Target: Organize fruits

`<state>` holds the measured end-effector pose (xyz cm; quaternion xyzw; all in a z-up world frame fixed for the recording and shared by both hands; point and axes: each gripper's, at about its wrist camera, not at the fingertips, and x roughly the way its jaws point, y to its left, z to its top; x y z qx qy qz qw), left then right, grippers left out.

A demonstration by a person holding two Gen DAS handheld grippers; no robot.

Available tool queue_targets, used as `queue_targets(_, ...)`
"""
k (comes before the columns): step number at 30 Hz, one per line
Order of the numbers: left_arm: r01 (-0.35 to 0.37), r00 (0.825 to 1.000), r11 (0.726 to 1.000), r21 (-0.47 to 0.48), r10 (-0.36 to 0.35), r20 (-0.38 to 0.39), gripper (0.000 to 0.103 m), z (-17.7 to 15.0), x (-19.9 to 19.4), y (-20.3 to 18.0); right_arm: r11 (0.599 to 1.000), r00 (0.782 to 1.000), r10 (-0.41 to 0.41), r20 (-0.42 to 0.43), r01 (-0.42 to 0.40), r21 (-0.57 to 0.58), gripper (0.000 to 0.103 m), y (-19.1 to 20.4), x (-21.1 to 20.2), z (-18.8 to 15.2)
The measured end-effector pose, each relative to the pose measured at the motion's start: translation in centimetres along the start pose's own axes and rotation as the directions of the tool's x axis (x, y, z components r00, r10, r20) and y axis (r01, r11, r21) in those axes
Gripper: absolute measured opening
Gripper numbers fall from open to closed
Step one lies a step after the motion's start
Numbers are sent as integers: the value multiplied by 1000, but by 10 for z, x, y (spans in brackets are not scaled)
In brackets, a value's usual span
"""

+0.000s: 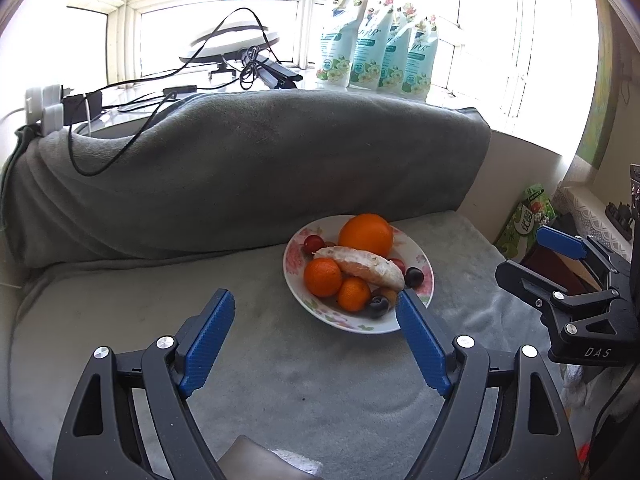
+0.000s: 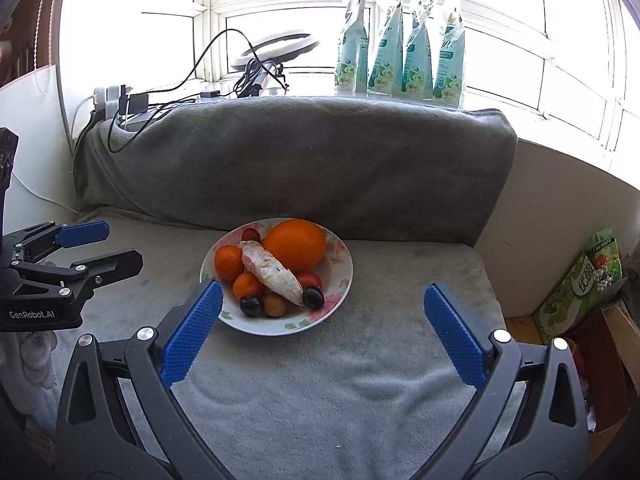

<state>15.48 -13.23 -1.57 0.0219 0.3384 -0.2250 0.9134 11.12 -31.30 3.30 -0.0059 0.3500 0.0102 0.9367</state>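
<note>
A floral plate rests on the grey blanket. It carries a large orange, two small tangerines, and a pale elongated piece lying across them. Small red and dark round fruits fill the rest. My left gripper hangs open just short of the plate's near rim, with nothing between its fingers. My right gripper is open wide in front of the plate, slightly to its right, and also holds nothing. Each gripper shows at the edge of the other's view.
A rolled grey blanket forms a hump right behind the plate. The windowsill beyond it holds several teal pouches, a ring light, cables and a power strip. A green carton and a cardboard box stand off the right edge.
</note>
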Motion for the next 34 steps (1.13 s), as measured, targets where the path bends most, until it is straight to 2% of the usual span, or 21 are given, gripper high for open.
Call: queue_targets(34,-3,1000,1000,2,3,23,83,-3,-10,0,1000,1000,10,-8,-10,-4,103,7,1,-4)
